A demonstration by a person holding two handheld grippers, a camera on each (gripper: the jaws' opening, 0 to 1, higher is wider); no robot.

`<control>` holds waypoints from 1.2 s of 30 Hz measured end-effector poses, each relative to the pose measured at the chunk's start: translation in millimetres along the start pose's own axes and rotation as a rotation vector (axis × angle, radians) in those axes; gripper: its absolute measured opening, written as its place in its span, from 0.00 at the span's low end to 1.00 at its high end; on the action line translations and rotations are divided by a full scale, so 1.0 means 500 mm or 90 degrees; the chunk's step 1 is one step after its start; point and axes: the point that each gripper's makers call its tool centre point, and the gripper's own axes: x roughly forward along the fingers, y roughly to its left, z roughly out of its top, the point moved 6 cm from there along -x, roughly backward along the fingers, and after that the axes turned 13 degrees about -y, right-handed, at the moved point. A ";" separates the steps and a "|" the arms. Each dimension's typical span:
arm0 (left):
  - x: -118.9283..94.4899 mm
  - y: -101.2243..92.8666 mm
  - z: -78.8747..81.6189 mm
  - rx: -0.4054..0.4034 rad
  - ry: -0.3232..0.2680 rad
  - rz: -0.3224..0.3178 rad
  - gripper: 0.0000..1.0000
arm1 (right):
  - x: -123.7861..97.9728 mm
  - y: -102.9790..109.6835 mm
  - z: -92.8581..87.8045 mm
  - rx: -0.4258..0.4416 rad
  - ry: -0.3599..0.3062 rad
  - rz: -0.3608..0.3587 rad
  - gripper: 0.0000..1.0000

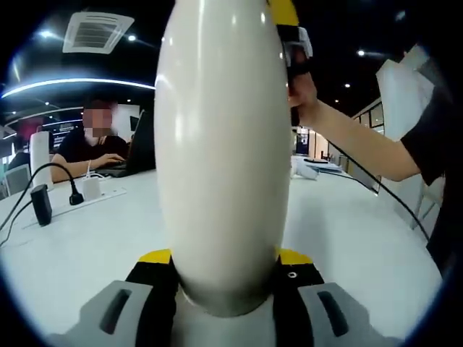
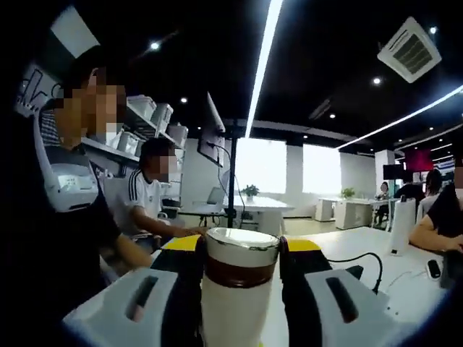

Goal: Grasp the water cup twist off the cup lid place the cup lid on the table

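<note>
A tall white water cup (image 1: 221, 144) rises between the yellow-and-black jaws of my left gripper (image 1: 224, 271), which is shut on its lower end. My right gripper (image 1: 293, 36) shows at the cup's top right, with a hand behind it. In the right gripper view, my right gripper (image 2: 242, 253) is shut on the cup lid (image 2: 242, 249), a white cap with a shiny rim and a brown band (image 2: 241, 275). Whether the lid is joined to the cup body cannot be told.
A white table (image 1: 347, 231) lies under the cup. On its left are a power strip (image 1: 90, 195), a black adapter (image 1: 41, 204) and cables. A person works at a laptop (image 1: 137, 148) behind. More people sit nearby, and a black cable (image 2: 362, 260) crosses the table.
</note>
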 end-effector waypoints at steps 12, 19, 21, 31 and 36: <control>0.000 0.000 0.000 0.000 -0.001 -0.001 0.53 | -0.010 0.000 0.007 -0.007 -0.027 -0.094 0.58; -0.001 -0.002 0.000 0.000 -0.001 -0.001 0.53 | -0.047 0.031 0.048 -0.075 -0.078 -0.257 0.58; -0.001 -0.002 0.000 0.000 0.000 -0.001 0.53 | -0.048 0.049 0.047 -0.095 -0.068 -0.281 0.56; -0.002 -0.006 0.000 0.000 -0.001 0.001 0.53 | -0.055 0.137 0.003 -0.182 0.029 -0.506 0.48; -0.003 -0.008 0.000 0.000 -0.001 0.002 0.53 | -0.049 0.180 -0.020 -0.164 -0.003 -0.558 0.48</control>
